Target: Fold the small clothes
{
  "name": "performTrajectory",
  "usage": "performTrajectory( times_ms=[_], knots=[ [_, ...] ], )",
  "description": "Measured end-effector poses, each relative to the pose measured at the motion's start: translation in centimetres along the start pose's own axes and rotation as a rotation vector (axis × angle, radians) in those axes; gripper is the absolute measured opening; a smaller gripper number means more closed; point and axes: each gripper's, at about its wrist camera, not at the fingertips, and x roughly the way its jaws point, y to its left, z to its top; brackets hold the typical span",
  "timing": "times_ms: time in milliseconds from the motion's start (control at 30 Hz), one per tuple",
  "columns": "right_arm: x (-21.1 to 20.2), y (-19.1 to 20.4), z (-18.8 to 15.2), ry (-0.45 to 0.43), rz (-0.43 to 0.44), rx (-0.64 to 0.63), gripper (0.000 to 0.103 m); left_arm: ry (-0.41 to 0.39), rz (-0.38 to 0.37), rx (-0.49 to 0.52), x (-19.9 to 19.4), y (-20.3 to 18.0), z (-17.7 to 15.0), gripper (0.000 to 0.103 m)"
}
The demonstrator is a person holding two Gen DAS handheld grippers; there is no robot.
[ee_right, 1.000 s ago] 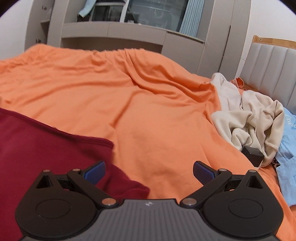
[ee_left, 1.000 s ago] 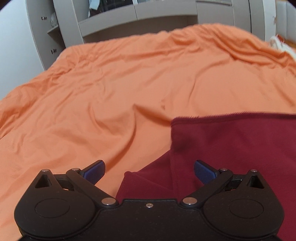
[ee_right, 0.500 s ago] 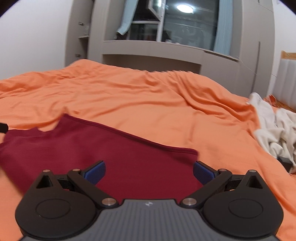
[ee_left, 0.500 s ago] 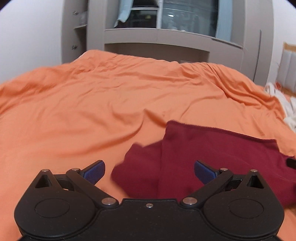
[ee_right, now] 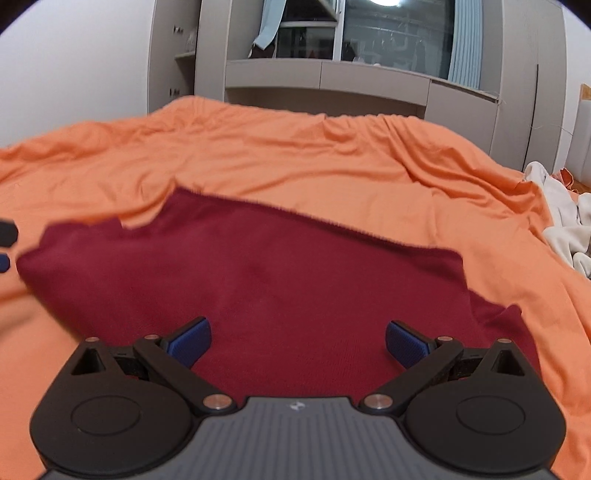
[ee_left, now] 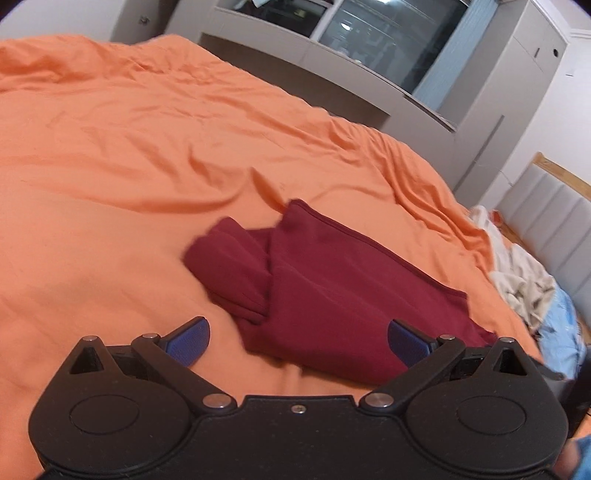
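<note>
While both the left hand-held gripper (ee_left: 298, 338) and right hand-held gripper (ee_right: 298, 338) hover open and empty, the soft, limp maroon garment (ee_right: 258, 288) lies partly folded on the orange bed (ee_left: 110, 147), best pinched at its hemmed far corners.

Home bedroom, orange bedsheet (ee_left: 147, 155), padded headboard (ee_left: 554, 218), grey built-in wardrobe (ee_right: 369, 81), curtained window (ee_right: 399, 29)

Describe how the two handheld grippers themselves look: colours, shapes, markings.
The left gripper and the right gripper share one build: matte black body, two round disc housings, angled black linkage arms with silver pivot pins, and textured blue finger pads. The left one's centre plate is plain black with one small screw; the right one's is ribbed grey with a small white logo. No cables show.
</note>
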Motion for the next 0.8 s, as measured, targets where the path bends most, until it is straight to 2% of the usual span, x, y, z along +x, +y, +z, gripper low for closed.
performTrajectory(
  times_ms=[200,300,633,800],
  knots=[
    [0.1,-0.2,-0.4,0.002,0.016,0.026,0.103,0.036,-0.063,-0.012,0.7,-0.5,-0.9,0.102],
    [0.2,-0.3,-0.5,0.003,0.02,0.034,0.103,0.037,-0.08,-0.056,1.1,-0.2,-1.2,0.102],
    [0.2,-0.3,-0.7,-0.001,0.018,0.037,0.103,-0.022,-0.063,-0.184,2.7,0.1,-1.0,0.102],
    [0.2,-0.3,-0.7,-0.001,0.018,0.037,0.103,-0.014,-0.019,-0.169,4.4,-0.5,-0.9,0.102]
  ],
)
